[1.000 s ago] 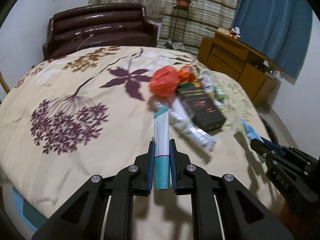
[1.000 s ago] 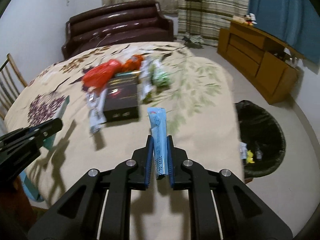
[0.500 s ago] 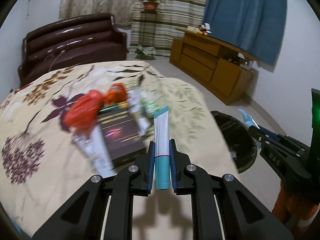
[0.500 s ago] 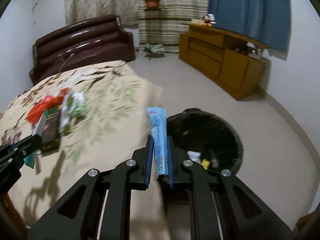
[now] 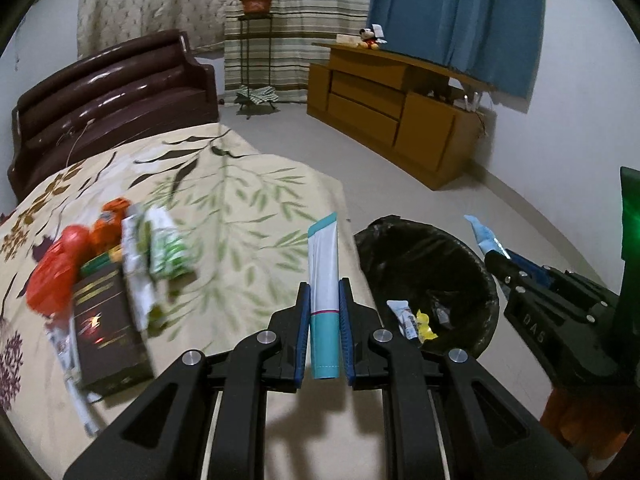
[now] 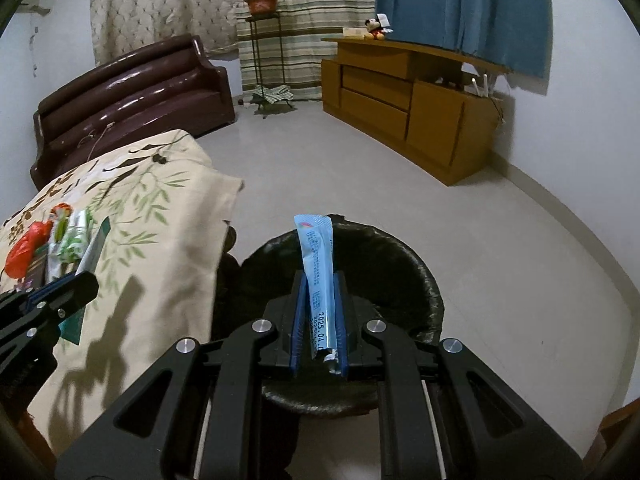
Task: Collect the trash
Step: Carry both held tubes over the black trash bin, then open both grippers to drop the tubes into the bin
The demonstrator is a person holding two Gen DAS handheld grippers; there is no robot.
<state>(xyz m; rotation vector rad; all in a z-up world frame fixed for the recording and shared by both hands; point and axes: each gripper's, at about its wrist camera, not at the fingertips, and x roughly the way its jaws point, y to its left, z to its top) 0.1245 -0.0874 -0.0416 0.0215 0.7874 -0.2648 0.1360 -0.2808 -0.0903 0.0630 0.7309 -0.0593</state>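
Note:
My left gripper [image 5: 324,292] is shut on a white and teal tube [image 5: 323,276], held above the edge of the cloth-covered table beside the black-lined trash bin [image 5: 428,264]. My right gripper [image 6: 319,280] is shut on a light blue sachet [image 6: 317,256] and holds it directly over the trash bin [image 6: 396,264]. The right gripper also shows at the right of the left wrist view [image 5: 490,254], and the left gripper at the left of the right wrist view [image 6: 86,280]. A few wrappers [image 5: 412,318] lie inside the bin.
More trash lies on the floral tablecloth [image 5: 248,208]: a red bag [image 5: 56,268], a dark box [image 5: 106,320], green and white packets [image 5: 164,252]. A brown sofa [image 6: 132,96], a wooden cabinet [image 6: 412,104] and a plant stand [image 6: 262,52] stand behind on the tiled floor.
Both grippers have swung right from over the table's trash pile toward the bin, each keeping its item. The right gripper now hangs over the bin.

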